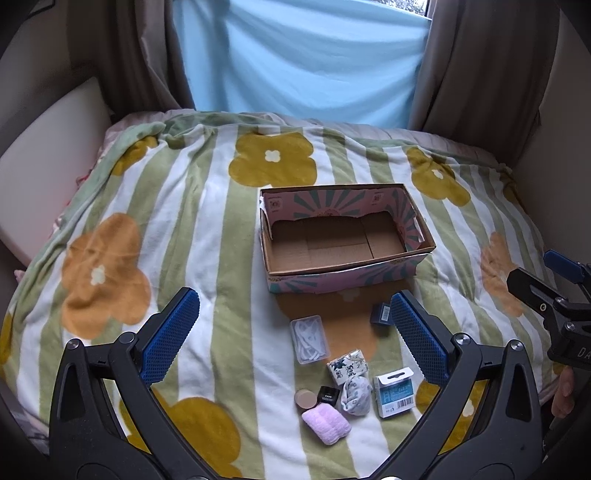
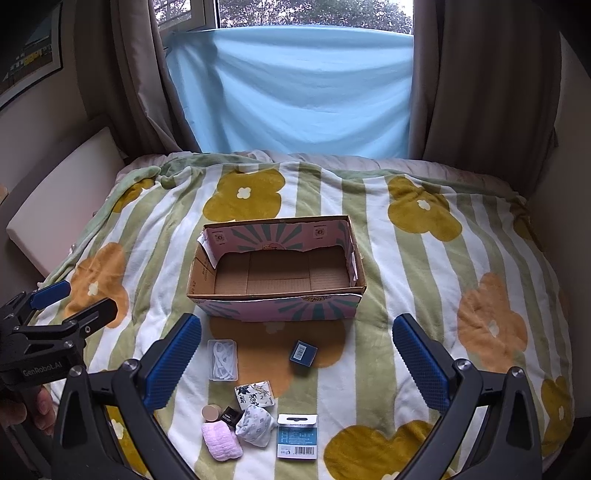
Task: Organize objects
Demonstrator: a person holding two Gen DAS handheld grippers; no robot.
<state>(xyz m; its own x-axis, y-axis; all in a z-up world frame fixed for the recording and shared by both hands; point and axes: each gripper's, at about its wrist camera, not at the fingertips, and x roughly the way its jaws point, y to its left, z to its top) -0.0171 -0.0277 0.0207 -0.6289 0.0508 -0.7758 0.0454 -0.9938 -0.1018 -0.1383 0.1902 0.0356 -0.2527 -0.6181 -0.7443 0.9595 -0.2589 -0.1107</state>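
Jaws of left gripper (image 1: 295, 339) and right gripper (image 2: 297, 356) stood apart above small items before the cardboard box (image 2: 277, 266).

Soft, rather dim daylight came from the window (image 2: 280, 13) behind the bed, filtered through a pale blue sheet (image 2: 295, 92) hung across it. The striped blanket (image 2: 406, 266) was evenly lit, with only a faint shadow in front of the cardboard box (image 2: 277, 306). No glare showed. Both fisheye views bent straight lines near the edges, and the corners fell to black. The sheet looked slightly smeared in the left wrist view.
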